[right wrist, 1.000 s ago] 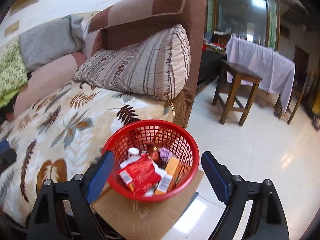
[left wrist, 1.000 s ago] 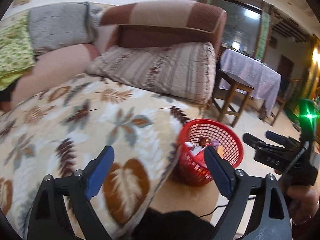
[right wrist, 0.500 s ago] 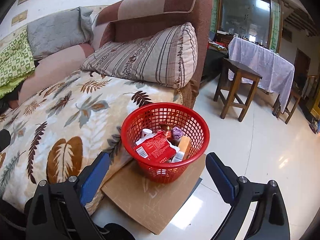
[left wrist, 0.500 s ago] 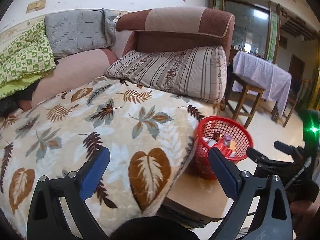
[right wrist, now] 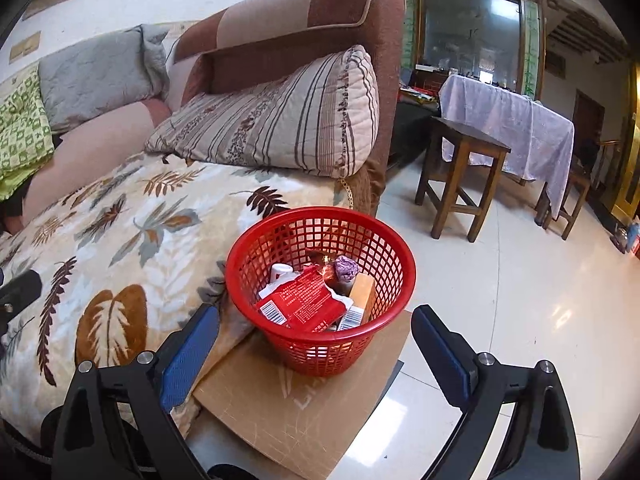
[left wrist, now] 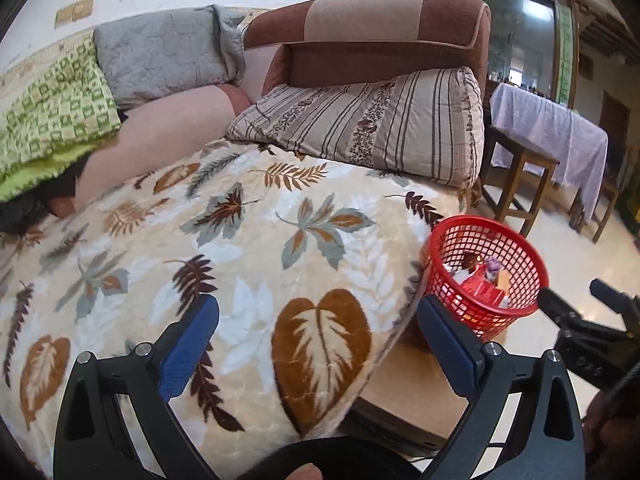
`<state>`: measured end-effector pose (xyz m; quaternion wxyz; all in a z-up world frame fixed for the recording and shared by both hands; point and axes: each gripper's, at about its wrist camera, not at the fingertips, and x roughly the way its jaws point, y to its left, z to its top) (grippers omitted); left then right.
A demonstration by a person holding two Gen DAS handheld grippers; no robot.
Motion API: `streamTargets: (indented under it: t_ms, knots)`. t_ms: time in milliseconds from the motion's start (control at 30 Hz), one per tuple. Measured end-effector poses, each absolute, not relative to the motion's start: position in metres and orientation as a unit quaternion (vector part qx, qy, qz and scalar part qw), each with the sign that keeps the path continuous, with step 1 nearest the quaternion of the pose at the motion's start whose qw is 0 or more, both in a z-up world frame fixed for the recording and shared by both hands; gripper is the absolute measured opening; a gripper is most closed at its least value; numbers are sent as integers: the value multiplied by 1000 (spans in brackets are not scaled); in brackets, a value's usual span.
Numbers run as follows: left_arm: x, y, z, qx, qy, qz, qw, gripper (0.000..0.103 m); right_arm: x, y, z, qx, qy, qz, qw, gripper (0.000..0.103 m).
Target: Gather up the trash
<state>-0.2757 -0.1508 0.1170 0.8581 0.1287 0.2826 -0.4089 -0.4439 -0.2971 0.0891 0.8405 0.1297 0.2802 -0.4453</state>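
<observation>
A red mesh basket (right wrist: 384,312) stands on a sheet of cardboard (right wrist: 304,404) beside the sofa. Inside it lie a red wrapper (right wrist: 302,306), an orange box (right wrist: 362,292), a small purple wad (right wrist: 346,268) and a white bottle (right wrist: 280,270). My right gripper (right wrist: 316,354) hovers open just in front of the basket, nothing between its blue pads. In the left wrist view the basket (left wrist: 500,312) sits at the right, and my left gripper (left wrist: 318,344) is open above the leaf-patterned blanket (left wrist: 240,260). The right gripper (left wrist: 580,320) shows at that view's right edge.
A striped cushion (right wrist: 280,120) leans on the brown sofa arm (right wrist: 320,12). Grey (left wrist: 160,52) and green (left wrist: 44,108) bedding lie at the back left. A wooden stool (right wrist: 460,184) and a cloth-covered table (right wrist: 508,120) stand on the glossy tiled floor (right wrist: 500,280) to the right.
Both grippers have pulled back and risen from the basket; it now looks smaller and farther off. The left view has swung to take in more of the blanket. Both stay open.
</observation>
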Motion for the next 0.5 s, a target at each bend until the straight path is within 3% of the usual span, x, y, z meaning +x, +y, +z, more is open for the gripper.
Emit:
streamTargets:
  t_ms: [500]
  knots:
    - [-309, -146, 130, 187, 247, -394, 865, 99, -458, -274, 94, 154, 307, -428, 836, 98]
